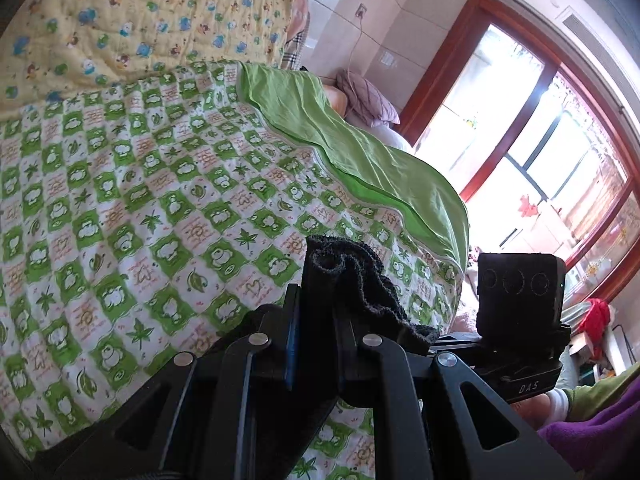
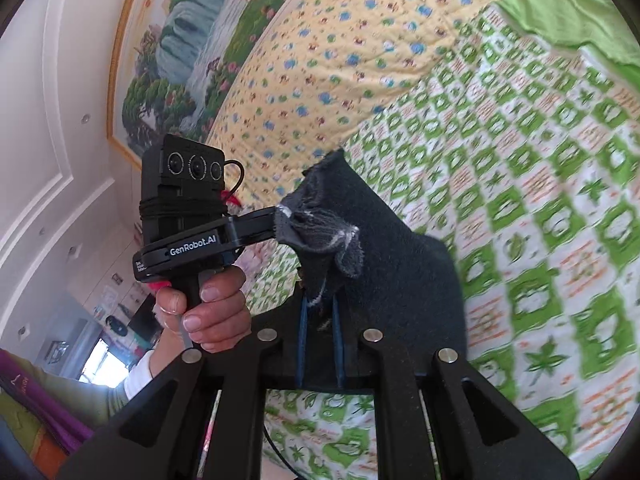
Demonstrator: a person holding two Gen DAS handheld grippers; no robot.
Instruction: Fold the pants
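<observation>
While both grippers pinch dark pants (image 2: pixel 400 248), left gripper (image 1: pixel 324 280), right gripper (image 2: pixel 320 280), above green-check quilt (image 1: pixel 120 200).

From where I stand, two bits of lettering can be read, both on the handheld devices. On the left gripper (image 2: pixel 276 216), seen from the right wrist view, white letters on the black side of its body spell "GenRobot.AI"; just left of that word, at the body's end, sits a tiny white block of print too small to make out. On the right gripper (image 1: pixel 436 340), seen from the left wrist view, pale letters "DAS" stand on the black base under its camera block. The green checked quilt (image 1: pixel 160 208) carries orange character-like motifs in its white squares, but I cannot read them.
</observation>
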